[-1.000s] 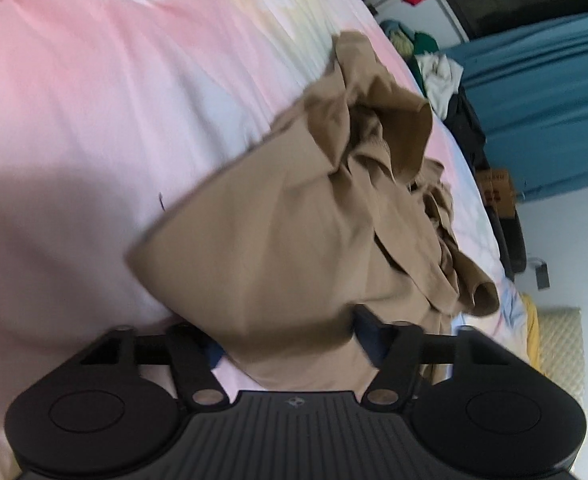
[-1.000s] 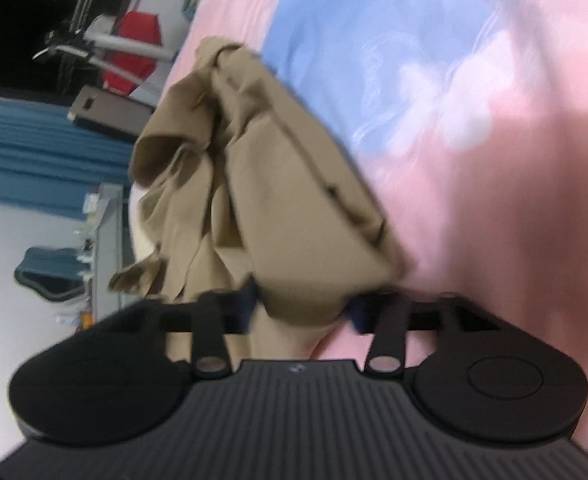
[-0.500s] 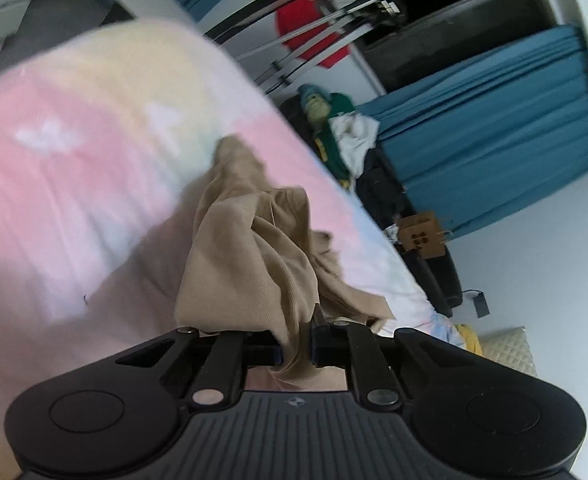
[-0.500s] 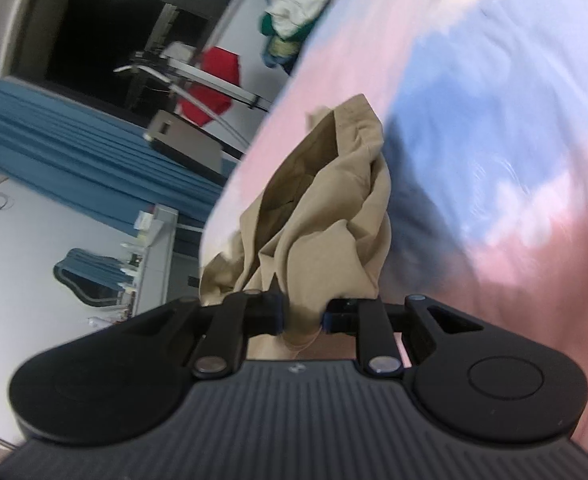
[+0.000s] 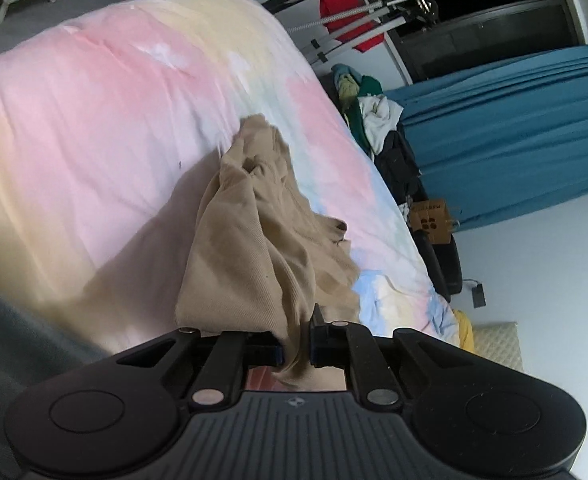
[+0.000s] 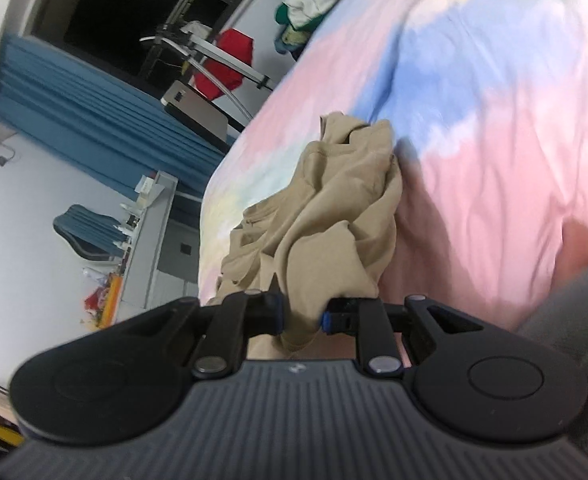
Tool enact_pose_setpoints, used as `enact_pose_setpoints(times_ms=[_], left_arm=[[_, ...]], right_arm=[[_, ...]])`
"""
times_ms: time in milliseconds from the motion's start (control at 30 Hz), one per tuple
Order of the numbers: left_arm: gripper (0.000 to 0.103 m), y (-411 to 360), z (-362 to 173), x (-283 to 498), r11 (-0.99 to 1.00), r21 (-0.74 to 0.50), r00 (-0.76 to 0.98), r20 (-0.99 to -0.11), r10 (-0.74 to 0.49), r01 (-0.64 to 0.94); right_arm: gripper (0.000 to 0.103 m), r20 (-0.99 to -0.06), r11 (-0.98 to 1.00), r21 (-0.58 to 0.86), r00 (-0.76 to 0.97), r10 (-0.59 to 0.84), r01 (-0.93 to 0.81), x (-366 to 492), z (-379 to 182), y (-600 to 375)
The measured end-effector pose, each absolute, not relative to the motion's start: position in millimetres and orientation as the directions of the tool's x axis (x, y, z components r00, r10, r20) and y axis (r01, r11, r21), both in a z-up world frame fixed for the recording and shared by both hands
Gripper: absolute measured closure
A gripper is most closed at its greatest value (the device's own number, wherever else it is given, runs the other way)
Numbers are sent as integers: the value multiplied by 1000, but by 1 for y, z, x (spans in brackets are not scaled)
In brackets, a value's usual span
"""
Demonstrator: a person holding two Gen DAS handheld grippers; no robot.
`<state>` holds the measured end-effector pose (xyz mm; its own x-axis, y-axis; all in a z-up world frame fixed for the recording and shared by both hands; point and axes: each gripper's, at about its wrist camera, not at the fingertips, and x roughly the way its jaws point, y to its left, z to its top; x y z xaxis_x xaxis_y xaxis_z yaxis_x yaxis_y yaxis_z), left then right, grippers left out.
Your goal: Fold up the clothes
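Pastel bedding covers most of both views: a soft quilt point(image 5: 94, 128) dyed in pink, cream and pale blue patches, wrinkled across a wide bed. Behind it hang pleated teal curtains point(image 5: 505, 128), with a metal drying rack carrying a red cloth point(image 5: 347, 12) and a heap of mixed clothes point(image 5: 369, 116) near the bed's far edge. In the right wrist view a grey desk point(image 6: 150, 236) stands against the white wall.

On the quilt lies the crumpled tan cotton garment point(image 5: 254, 240), bunched into thick folds, its near end lifted off the bedding while its far end rests on the pink patch. The black left gripper point(image 5: 295, 346) has its jaws drawn narrow on a pinch of the garment's near hem. The black right gripper point(image 6: 301, 316) has its jaws pinched on another gathered fold of the same garment point(image 6: 333, 216), a little wider because of the thicker bunch.
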<state>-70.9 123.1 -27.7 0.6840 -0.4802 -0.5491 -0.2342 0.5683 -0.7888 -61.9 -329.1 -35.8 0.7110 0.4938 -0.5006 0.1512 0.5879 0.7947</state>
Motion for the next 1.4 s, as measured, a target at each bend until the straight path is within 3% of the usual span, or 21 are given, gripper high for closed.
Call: enact_pose_setpoints(times_ms=[367, 633, 800, 900, 967, 1000, 1067, 1100, 1133, 1167, 1233, 1333, 1400], left_arm=[[89, 116, 0, 74, 559, -790, 708, -543, -451, -250], [88, 127, -70, 197, 568, -771, 665, -588, -460, -289], [88, 132, -111, 229, 604, -752, 639, -605, -475, -264], [89, 126, -112, 236, 658, -724, 643, -608, -466, -207], [88, 120, -107, 234, 704, -691, 653, -611, -449, -163], [85, 117, -104, 232, 726, -674, 657, -611, -440, -141], [78, 112, -98, 225, 759, -641, 674, -611, -415, -114], [65, 109, -93, 220, 781, -617, 681, -614, -399, -98], [46, 105, -87, 215, 803, -591, 688, -616, -383, -82], [37, 101, -81, 210, 832, -552, 695, -621, -363, -59], [27, 91, -71, 201, 883, -468, 717, -623, -312, -23], [24, 79, -61, 190, 932, -361, 747, -611, -261, 31], [24, 73, -61, 188, 948, -313, 751, -613, -246, 56]], right_arm=[[82, -505, 494, 828, 734, 454, 264, 66, -26, -327], [81, -562, 480, 807, 695, 448, 344, 174, -95, -320], [81, -565, 496, 802, 689, 453, 332, 205, -136, -320], [81, -568, 515, 793, 703, 429, 326, 209, -139, -317], [75, -566, 552, 779, 711, 417, 297, 208, -134, -313], [73, -562, 569, 774, 714, 418, 277, 207, -132, -310], [47, -532, 585, 781, 723, 440, 218, 206, -126, -307], [39, -511, 586, 788, 729, 455, 187, 205, -123, -306], [28, -490, 589, 793, 734, 470, 152, 202, -119, -304], [24, -469, 598, 794, 736, 489, 109, 200, -114, -302], [23, -441, 625, 780, 734, 517, 29, 198, -103, -297], [24, -458, 729, 684, 755, 468, -37, 193, -88, -289], [31, -500, 838, 542, 779, 379, -59, 191, -81, -278]])
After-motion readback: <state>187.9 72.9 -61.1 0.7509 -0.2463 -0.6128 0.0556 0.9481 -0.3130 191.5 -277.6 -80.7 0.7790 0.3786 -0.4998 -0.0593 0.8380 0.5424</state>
